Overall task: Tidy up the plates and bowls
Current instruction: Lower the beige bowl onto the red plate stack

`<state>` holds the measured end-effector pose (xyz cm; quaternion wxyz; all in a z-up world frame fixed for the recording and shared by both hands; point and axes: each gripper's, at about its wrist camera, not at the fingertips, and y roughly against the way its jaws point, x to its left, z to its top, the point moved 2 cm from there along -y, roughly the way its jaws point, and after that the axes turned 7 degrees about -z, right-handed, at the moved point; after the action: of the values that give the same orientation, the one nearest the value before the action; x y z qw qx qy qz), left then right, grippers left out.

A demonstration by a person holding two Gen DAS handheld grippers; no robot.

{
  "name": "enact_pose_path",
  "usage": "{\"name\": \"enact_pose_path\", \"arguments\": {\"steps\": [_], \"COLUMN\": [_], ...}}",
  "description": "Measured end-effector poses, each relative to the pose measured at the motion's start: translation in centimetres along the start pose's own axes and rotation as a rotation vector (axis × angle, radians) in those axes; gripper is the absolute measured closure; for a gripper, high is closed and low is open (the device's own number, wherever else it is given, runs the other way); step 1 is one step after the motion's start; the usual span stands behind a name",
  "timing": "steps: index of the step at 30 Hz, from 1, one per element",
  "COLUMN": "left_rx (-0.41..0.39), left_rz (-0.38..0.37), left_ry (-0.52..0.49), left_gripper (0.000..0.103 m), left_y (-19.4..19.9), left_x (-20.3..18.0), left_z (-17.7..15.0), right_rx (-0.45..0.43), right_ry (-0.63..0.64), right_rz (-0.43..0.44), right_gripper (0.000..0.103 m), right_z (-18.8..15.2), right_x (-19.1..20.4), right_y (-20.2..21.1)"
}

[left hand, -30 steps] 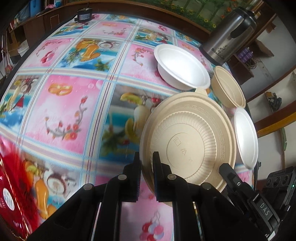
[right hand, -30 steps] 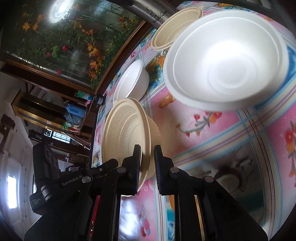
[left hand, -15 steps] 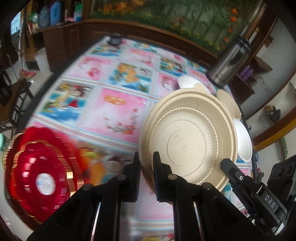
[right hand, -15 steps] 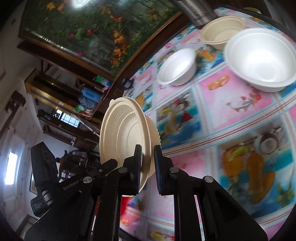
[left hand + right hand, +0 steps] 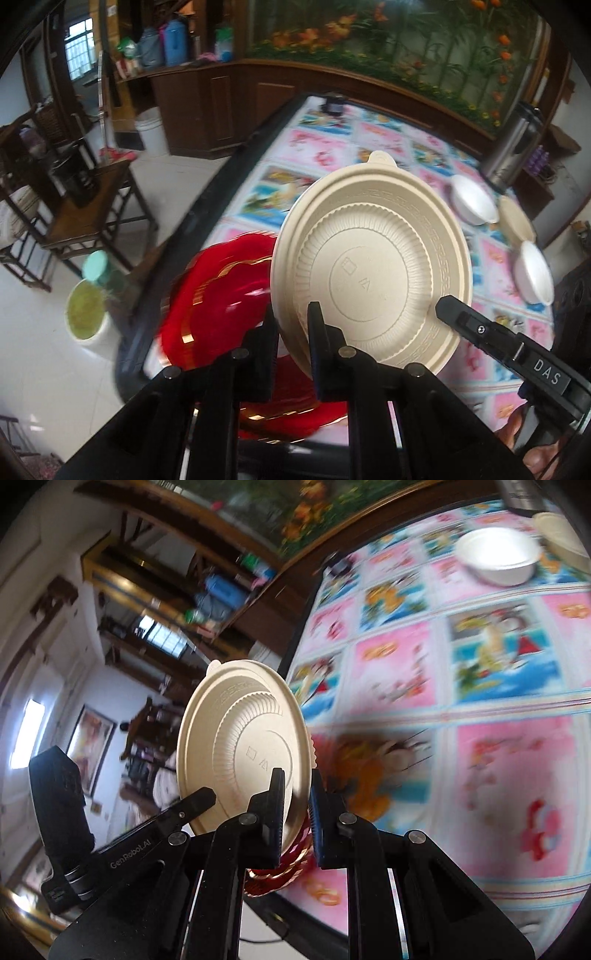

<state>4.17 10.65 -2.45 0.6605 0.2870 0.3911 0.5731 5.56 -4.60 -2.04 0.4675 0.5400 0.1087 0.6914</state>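
Left wrist view: the left gripper (image 5: 291, 332) is clamped on the near rim of a beige plate (image 5: 373, 266), one finger on each face. The plate is held off the counter (image 5: 369, 133), tilted, its ribbed face toward the camera and a small tab at its far edge. The tip of the right gripper (image 5: 448, 306) touches the plate's rim on the right side. Red plates (image 5: 225, 291), motion-blurred, lie under and behind the beige plate at the counter's near edge. Two white bowls (image 5: 472, 201) and a beige bowl (image 5: 515, 221) stand at the far right of the counter, beside a steel flask (image 5: 511, 144). Right wrist view: the right gripper (image 5: 297, 805) is clamped on the opposite rim of the same beige plate (image 5: 240, 753), which stands nearly on edge. The left gripper (image 5: 201, 797) touches the rim at lower left. A stack of red plates (image 5: 288, 864) shows just below the fingers. A white bowl (image 5: 495, 557) stands well apart on the far counter (image 5: 517, 775).
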Motion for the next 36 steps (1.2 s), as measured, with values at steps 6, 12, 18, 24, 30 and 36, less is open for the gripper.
{"name": "enact_pose_path", "arguments": {"steps": [6, 12, 18, 24, 30, 36], "left_rx": [0.042, 0.088, 0.130, 0.156, 0.146, 0.077], "left_rz": [0.046, 0.066, 0.111, 0.141, 0.213, 0.295], "left_ry": [0.037, 0.060, 0.033, -0.001, -0.034, -0.043], "left_gripper": [0.088, 0.088, 0.085, 0.084, 0.073, 0.052], "left_y": [-1.0, -2.7, -3.8, -4.8, -4.3, -2.8], "left_x": [3.6, 5.4, 5.7, 5.8, 6.0, 6.5], "left_z": [-1.5, -2.5, -3.2, -3.7, -3.5, -2.8], "right_rx": [0.083, 0.145, 0.194, 0.202, 0.205, 0.190], "right_ry": [0.048, 0.069, 0.071, 0.082, 0.119, 0.185], "right_rz": [0.000, -0.031, -0.074, -0.101, -0.133, -0.168], "right_gripper": [0.089, 0.089, 0.089, 0.089, 0.089, 0.086], "right_z": [-1.9, -2.8, -3.3, -3.3, -3.2, -2.8], "right_x": [2.1, 2.6, 2.0, 1.9, 2.2, 2.6], "right_y": [-3.6, -6.6, -9.2, -10.1, -10.2, -9.1]}}
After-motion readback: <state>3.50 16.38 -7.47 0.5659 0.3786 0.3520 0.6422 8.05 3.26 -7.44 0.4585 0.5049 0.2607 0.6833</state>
